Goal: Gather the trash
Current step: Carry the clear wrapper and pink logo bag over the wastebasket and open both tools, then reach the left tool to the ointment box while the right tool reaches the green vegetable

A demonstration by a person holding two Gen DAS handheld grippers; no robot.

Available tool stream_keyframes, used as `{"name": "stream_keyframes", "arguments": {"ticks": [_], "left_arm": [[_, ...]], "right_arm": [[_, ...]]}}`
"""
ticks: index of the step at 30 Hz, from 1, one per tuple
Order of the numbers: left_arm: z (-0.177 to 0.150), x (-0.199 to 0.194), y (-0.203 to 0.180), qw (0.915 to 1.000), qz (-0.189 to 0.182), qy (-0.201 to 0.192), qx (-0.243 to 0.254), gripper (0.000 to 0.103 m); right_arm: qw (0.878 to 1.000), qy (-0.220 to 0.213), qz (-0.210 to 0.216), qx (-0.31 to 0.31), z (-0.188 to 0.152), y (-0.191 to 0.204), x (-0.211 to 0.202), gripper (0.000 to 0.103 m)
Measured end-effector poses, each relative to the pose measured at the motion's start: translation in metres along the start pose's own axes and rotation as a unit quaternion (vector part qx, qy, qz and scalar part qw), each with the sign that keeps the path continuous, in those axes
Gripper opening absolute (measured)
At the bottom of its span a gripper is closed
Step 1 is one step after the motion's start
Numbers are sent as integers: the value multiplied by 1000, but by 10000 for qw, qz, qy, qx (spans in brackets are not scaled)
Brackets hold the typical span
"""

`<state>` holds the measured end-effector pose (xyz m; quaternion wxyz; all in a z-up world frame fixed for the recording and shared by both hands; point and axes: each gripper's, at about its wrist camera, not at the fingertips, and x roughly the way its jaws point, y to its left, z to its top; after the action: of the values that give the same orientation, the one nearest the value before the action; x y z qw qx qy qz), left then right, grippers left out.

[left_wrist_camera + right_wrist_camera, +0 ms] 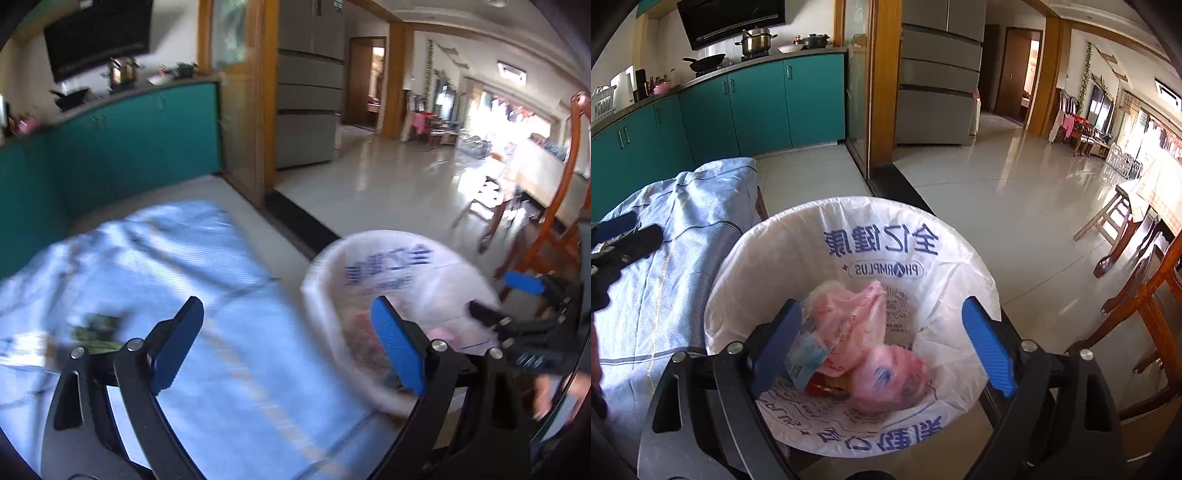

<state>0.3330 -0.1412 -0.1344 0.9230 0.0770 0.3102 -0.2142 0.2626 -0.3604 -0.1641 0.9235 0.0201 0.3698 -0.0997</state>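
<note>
The right tongs [882,347] hang wide open and empty over a round bin lined with a white plastic bag printed in blue [960,258], which stands just beside a counter draped in a pale blue striped cloth [683,221]. Inside the liner lie two crumpled pink plastic bags [857,314], one above the other, beside a pale blue-and-white wrapper [803,356] and a scrap of red and yellow packaging [827,386] that is mostly buried.

The left tongs [288,349], also spread open with nothing between the blue pads, hover over the same cloth in a motion-blurred view. A dark green, leafy-looking scrap [98,330] lies on the cloth near the left pad; the blur makes its kind uncertain, and a pale patch beside it cannot be identified.

The collected film appears very light, soft and slippery, likely to spring back and slide from a loose pinch. Judged from the frame, the green scrap looks limp and thin, best taken by closing both pads low across its bunched middle, without catching the cloth beneath. The liner itself looks flimsy; its folded rim would be the firmest place to hold.

Count in view: one bin, one liner, two pink bags, one wrapper, one red-yellow scrap, one green scrap, two tongs.
</note>
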Motion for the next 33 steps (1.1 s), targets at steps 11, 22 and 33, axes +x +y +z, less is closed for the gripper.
{"name": "stream_keyframes", "arguments": {"ticks": [11, 22, 33], "left_arm": [[-23, -42, 202, 9657, 2102, 21, -1523, 95], [-54, -15, 327, 9268, 2001, 677, -3104, 97], [-79, 1, 331, 9406, 1448, 1244, -2808, 96]], "right_arm": [[9773, -327, 1850, -981, 30, 112, -12, 88], [9086, 358, 3276, -2566, 64, 299, 54, 88], [8832, 640, 3428, -3136, 42, 340, 60, 88]]}}
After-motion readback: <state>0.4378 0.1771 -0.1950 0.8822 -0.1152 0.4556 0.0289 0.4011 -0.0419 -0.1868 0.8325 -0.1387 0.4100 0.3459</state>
